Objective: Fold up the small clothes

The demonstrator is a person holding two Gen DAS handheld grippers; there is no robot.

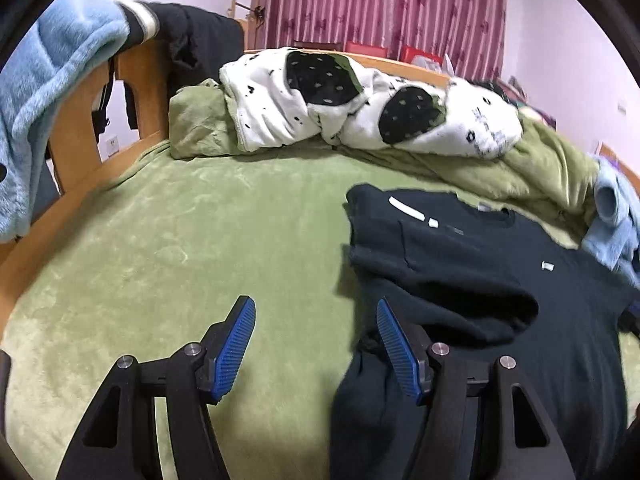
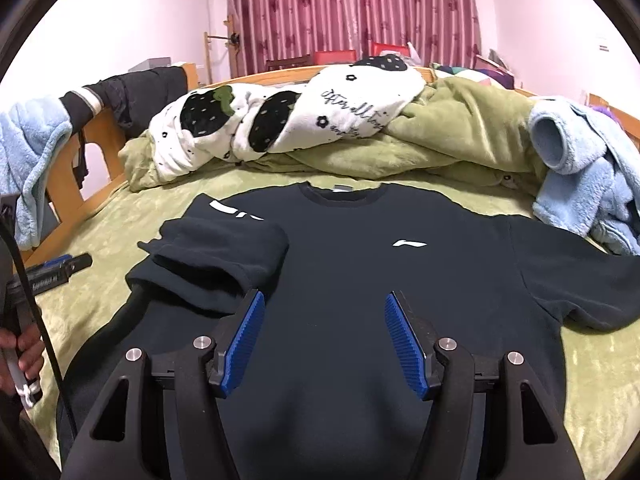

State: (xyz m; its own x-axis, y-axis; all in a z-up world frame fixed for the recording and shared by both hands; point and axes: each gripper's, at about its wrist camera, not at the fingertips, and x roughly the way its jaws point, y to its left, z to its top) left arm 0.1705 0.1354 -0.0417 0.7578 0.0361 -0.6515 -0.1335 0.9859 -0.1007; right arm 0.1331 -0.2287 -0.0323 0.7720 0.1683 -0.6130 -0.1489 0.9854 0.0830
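Dark navy T-shirt (image 2: 360, 264) lies flat, chest up, on the green bedspread (image 1: 160, 240), its collar toward the heaped bedding at the far side. A white logo (image 2: 409, 243) marks the chest. The sleeve (image 2: 224, 256) on the left of the right wrist view is folded in over the body of the shirt; the other sleeve (image 2: 580, 280) is spread out toward the right edge of the bed.

The right claw (image 2: 324, 340) hovers over the lower middle of the shirt with its blue pads (image 2: 244, 344) well apart and nothing gripped between them. The left claw (image 1: 316, 344) is open too, holding nothing: one pad is over bare bedspread, the other at the edge of the shirt beside the folded sleeve. In the right wrist view the left claw appears at the left edge, low over the bedspread, with part of a person's hand (image 2: 24, 352) on its handle.

Behind the shirt sits a white blanket with black strawberry prints (image 2: 280, 120) on a bunched green quilt (image 2: 460, 132). Light blue fleece garments lie at the right (image 2: 580, 184) and hang over the wooden bed frame (image 1: 136, 68) at the left (image 1: 52, 80). Red striped curtains (image 2: 352, 8) cover the far wall.
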